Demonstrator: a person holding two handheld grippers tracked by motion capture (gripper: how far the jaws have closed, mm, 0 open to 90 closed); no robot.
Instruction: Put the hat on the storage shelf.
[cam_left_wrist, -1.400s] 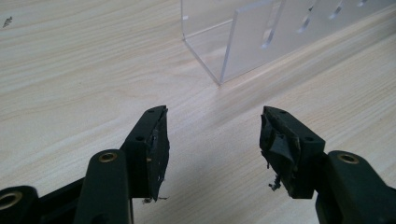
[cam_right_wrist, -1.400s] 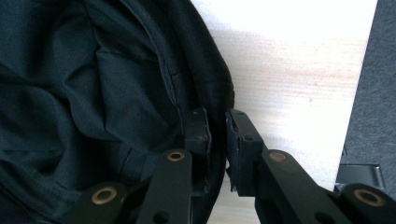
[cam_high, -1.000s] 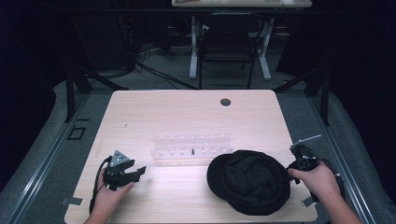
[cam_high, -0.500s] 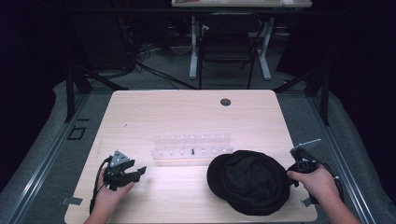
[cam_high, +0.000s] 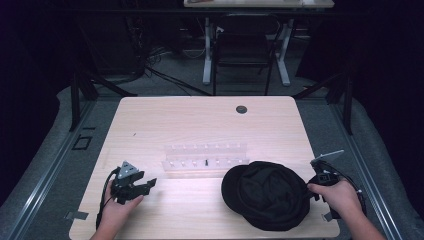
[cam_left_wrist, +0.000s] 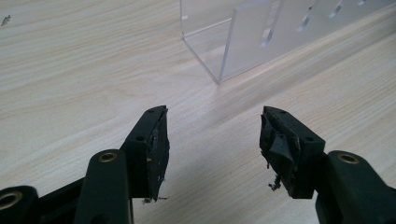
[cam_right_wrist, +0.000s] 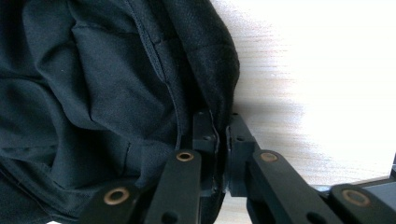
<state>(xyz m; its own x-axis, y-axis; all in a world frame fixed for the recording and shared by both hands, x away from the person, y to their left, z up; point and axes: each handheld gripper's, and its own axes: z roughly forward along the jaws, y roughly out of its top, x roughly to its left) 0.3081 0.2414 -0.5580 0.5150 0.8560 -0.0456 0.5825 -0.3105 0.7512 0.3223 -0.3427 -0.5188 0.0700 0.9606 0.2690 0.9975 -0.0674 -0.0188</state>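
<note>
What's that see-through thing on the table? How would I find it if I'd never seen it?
Start at the big pale wooden table and look to its middle. There lies a long, low clear plastic rack, just behind the floppy black hat. It is the one thing you can see straight through, with a row of little slots along its length.

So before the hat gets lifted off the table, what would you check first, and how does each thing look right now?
1. Right gripper pinching the edge of the black hat: ok, jaws closed on fabric.
2. Grip deep enough to hold: cannot tell.
3. Left gripper free to help: ok, jaws apart, nothing between them.
4. Hat clear of the clear plastic rack: cannot tell, they sit close together.
5. Room on the table: ok, bare wood beyond the rack.
</note>
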